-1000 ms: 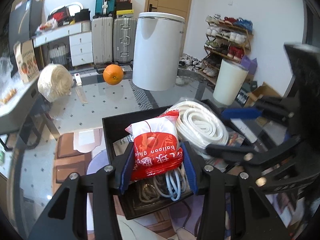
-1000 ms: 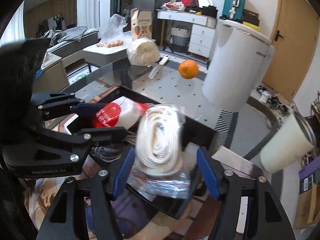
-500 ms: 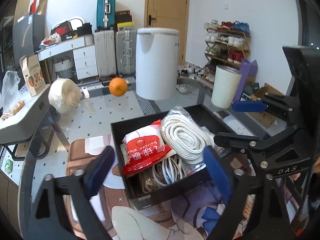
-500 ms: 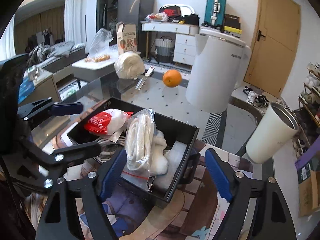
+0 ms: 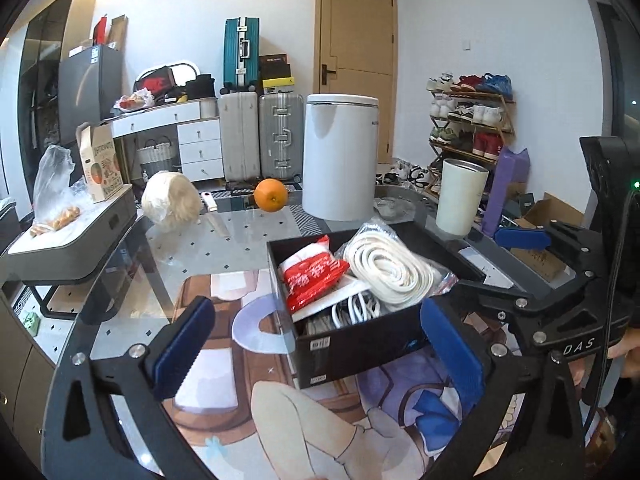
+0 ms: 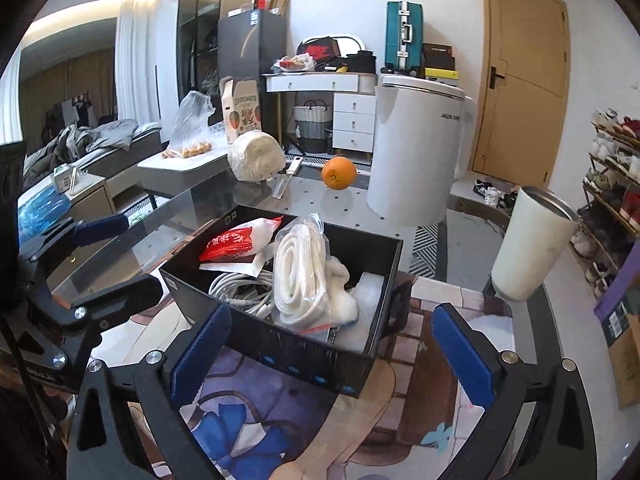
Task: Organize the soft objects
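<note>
While both sets of tongs hang over the glass counter, we see different sides of the black box. The left view shows its labelled front wall, with the red packet and the bagged white rope coil lying inside side by side. The right view alone shows white fluffy stuff and a pale pad in the box's near corner, beside the coil.

The cables under the packet are half buried, and we cannot read the packet's print. The cup stands just beyond the box, the orange well apart.

A second ago the left tongs clamped the packet and the right tongs framed the coil; now both have drawn back, and their jaws are opening wide with nothing between the pads, both items left in the box.
</note>
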Demonstrator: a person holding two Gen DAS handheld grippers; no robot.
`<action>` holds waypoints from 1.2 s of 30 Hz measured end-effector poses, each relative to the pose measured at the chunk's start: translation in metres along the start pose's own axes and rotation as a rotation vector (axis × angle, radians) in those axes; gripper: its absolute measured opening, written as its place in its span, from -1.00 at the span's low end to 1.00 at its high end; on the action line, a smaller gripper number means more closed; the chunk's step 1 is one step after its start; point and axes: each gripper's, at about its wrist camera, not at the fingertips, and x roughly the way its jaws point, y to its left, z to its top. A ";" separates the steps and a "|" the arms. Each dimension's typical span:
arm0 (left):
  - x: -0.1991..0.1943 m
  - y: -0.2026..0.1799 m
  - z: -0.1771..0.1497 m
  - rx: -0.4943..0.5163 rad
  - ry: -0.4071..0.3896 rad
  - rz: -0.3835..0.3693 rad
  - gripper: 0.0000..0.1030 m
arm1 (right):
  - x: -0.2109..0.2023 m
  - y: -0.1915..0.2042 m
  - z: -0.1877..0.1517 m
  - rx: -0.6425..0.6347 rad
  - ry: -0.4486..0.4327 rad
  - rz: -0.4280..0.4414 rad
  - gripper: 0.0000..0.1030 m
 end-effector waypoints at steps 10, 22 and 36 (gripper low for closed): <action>0.006 -0.001 -0.015 -0.020 -0.032 0.043 1.00 | -0.007 0.000 -0.017 0.042 -0.066 -0.004 0.99; 0.004 -0.003 -0.015 -0.035 -0.041 0.024 1.00 | -0.005 0.000 -0.031 0.035 -0.077 -0.017 0.99; 0.001 -0.007 -0.015 -0.011 -0.058 0.038 1.00 | -0.008 0.001 -0.031 0.029 -0.108 -0.048 0.99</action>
